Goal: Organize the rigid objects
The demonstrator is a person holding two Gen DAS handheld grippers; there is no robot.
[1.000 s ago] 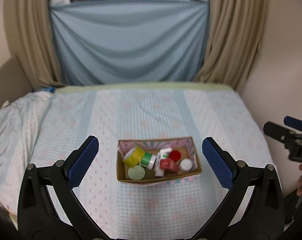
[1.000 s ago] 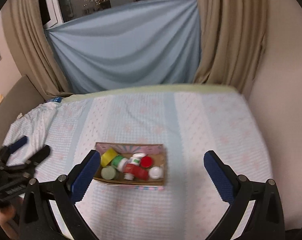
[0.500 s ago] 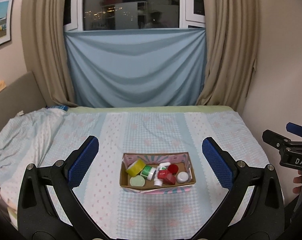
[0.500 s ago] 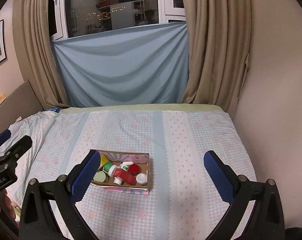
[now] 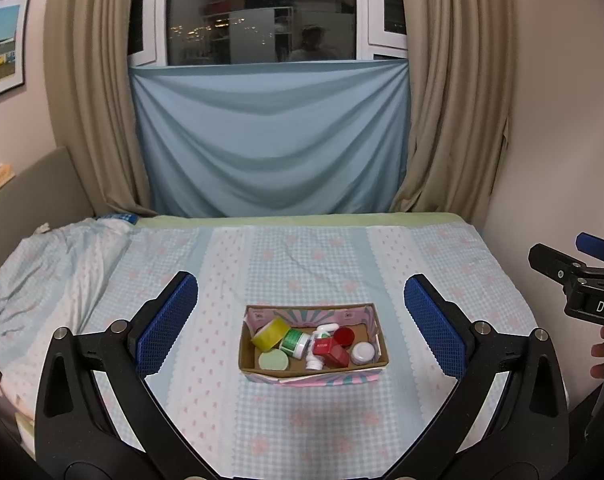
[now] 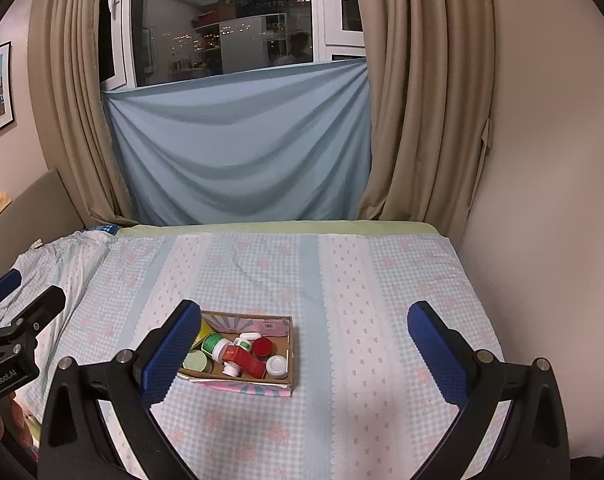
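Observation:
A cardboard box [image 5: 314, 372] sits on the bed and holds several small things: a yellow roll [image 5: 267, 333], a green-labelled bottle [image 5: 295, 342], a red box [image 5: 330, 350], a red cap [image 5: 344, 335], a white jar [image 5: 362, 353] and a pale green lid [image 5: 273, 360]. The box also shows in the right wrist view [image 6: 241, 380]. My left gripper [image 5: 299, 332] is open and empty, held back from the box. My right gripper [image 6: 302, 344] is open and empty, with the box beside its left finger.
The bed [image 5: 302, 264] has a blue checked cover. A rumpled quilt [image 5: 41, 264] lies at the left. A wall [image 6: 542, 200] runs along the right side. Curtains and a blue cloth [image 5: 269, 140] hang at the far end.
Both grippers have drawn back and tilted up, so the box looks smaller and the window shows. Both stay open.

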